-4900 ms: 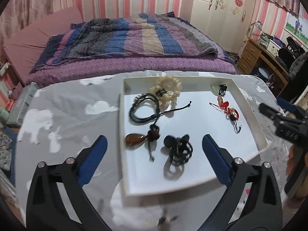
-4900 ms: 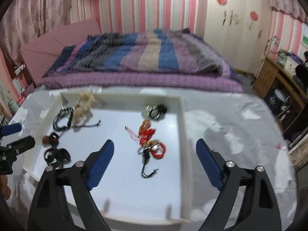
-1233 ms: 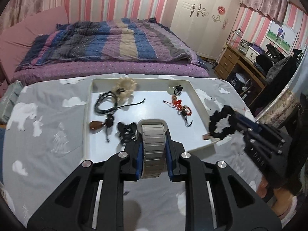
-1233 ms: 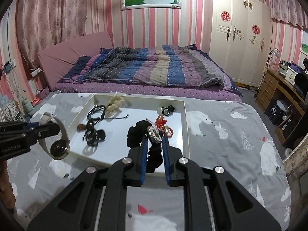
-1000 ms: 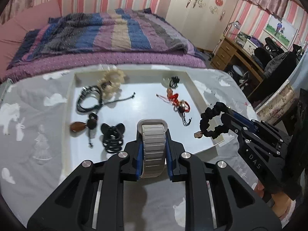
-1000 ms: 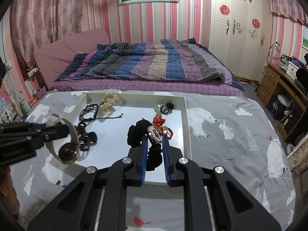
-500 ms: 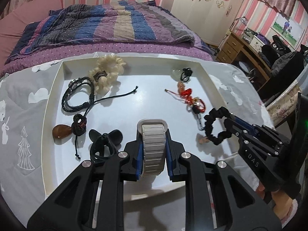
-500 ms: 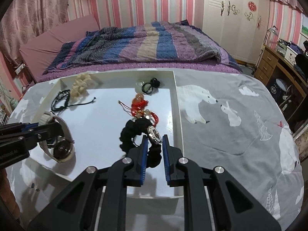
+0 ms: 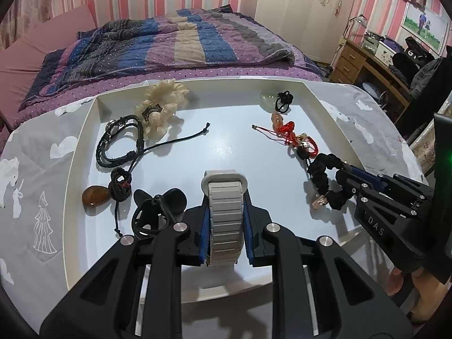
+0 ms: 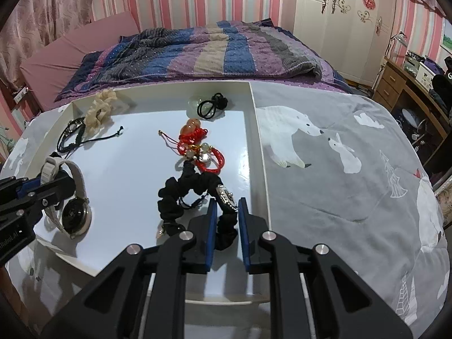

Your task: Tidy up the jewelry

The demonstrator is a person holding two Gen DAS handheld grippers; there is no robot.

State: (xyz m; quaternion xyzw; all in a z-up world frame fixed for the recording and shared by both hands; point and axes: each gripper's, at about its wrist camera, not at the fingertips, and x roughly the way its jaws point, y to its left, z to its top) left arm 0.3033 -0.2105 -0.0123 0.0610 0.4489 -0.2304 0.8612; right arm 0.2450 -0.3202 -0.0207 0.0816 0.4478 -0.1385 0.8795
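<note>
I read "DAS" on my right gripper [image 9: 343, 178], clamped on the black ruffled fabric scrunchie [image 10: 180, 195] over the near right part of the shallow white rectangular tray [image 10: 261, 152]. My left gripper [image 9: 224, 226] grips the beige link-band wristwatch [image 9: 224, 212] above the tray's near middle, its centre bare. The tray sits on a grey polar-bear-print cover [image 10: 339, 169]; a striped bed [image 10: 212, 48] lies beyond.

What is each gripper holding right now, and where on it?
Left gripper pinches the watch by its grey strap. Right gripper pinches the black scrunchie at its near edge.
</note>
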